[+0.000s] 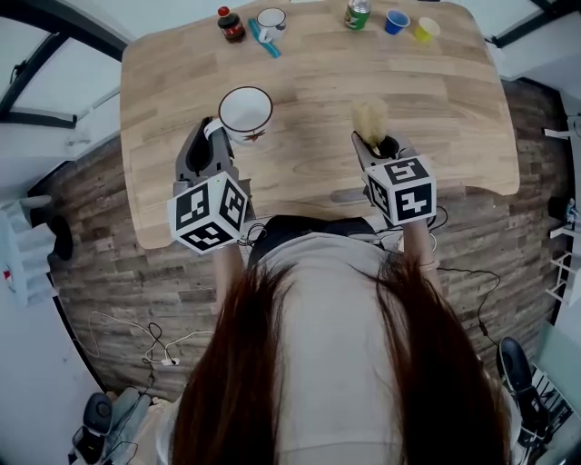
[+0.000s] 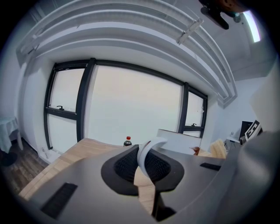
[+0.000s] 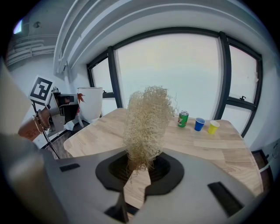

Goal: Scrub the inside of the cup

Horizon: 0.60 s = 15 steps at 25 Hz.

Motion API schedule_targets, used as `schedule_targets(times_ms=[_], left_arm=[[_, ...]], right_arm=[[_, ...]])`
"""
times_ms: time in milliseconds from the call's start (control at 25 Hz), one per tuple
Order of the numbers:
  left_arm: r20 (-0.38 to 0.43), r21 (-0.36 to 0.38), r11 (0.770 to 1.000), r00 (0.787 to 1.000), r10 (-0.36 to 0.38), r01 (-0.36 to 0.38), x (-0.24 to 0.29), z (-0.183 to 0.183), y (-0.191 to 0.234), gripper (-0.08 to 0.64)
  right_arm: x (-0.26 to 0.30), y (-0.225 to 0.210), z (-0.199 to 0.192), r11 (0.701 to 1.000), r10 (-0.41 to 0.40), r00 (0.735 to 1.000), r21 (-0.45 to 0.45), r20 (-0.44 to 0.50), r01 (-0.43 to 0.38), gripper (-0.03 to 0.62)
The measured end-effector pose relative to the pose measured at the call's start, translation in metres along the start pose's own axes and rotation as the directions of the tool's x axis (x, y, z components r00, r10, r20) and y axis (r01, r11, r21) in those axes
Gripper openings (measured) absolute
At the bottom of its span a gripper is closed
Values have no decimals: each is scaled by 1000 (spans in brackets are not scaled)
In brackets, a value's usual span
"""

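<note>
A white cup (image 1: 245, 111) with a red leaf mark hangs over the near left of the wooden table (image 1: 309, 82), mouth turned up toward the head camera. My left gripper (image 1: 216, 132) is shut on its handle (image 2: 148, 153), and the cup body (image 2: 179, 141) shows just beyond the jaws. My right gripper (image 1: 379, 147) is shut on a pale fibre scrubber (image 1: 370, 118), which stands up out of the jaws (image 3: 146, 124). From the right gripper (image 3: 138, 168) the cup (image 3: 90, 103) is off to the left, apart from the scrubber.
Along the table's far edge stand a dark sauce bottle (image 1: 231, 24), a white mug (image 1: 270, 20), a teal brush (image 1: 265, 41), a green can (image 1: 358, 14), a blue cup (image 1: 396, 22) and a yellow cup (image 1: 426, 29). Wood-plank floor surrounds the table.
</note>
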<state>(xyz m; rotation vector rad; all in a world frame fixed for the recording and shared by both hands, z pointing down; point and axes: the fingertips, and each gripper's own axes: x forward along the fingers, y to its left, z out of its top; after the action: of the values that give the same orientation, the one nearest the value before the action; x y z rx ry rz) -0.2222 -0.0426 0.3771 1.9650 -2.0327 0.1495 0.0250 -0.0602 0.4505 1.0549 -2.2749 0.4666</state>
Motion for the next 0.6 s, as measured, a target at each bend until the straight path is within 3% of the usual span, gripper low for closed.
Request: schedule_targets(times_ms=[600], left_arm=[[14,-31,999,999,38,-38,8,-6,-28,25]], right_arm=[[-1,-33,-5,999,40,999,-17,1,-40,72]])
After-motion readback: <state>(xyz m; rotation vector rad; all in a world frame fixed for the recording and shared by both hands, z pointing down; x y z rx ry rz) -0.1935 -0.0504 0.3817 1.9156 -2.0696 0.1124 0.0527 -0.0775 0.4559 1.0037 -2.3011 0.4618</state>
